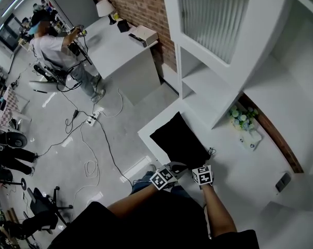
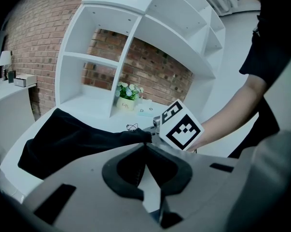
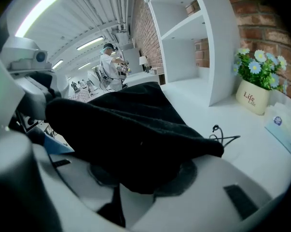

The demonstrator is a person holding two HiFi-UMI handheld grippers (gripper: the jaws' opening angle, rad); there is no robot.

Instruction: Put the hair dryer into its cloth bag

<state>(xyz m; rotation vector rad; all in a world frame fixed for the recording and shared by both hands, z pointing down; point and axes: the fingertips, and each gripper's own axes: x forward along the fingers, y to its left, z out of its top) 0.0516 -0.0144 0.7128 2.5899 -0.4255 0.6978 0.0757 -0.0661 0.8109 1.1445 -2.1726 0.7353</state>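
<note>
The cloth bag [image 1: 179, 139] is plain black. The bench [image 1: 244, 170] and the shelving unit [image 1: 198, 82] are finished in white. The wall [image 1: 140, 4] is laid in red-brown brick with pale joints. The marker cube [image 2: 180, 125] is printed with black squares on white. The flowers [image 3: 258, 66] are white and pale blue over green leaves, in a cream pot [image 3: 253, 97]. The floor [image 1: 125, 123] is glossy light grey.

A lab hall with a staged home corner: floor cables [image 1: 90, 166], brick wall [image 1: 140, 4], shelves [image 1: 208, 82].
</note>
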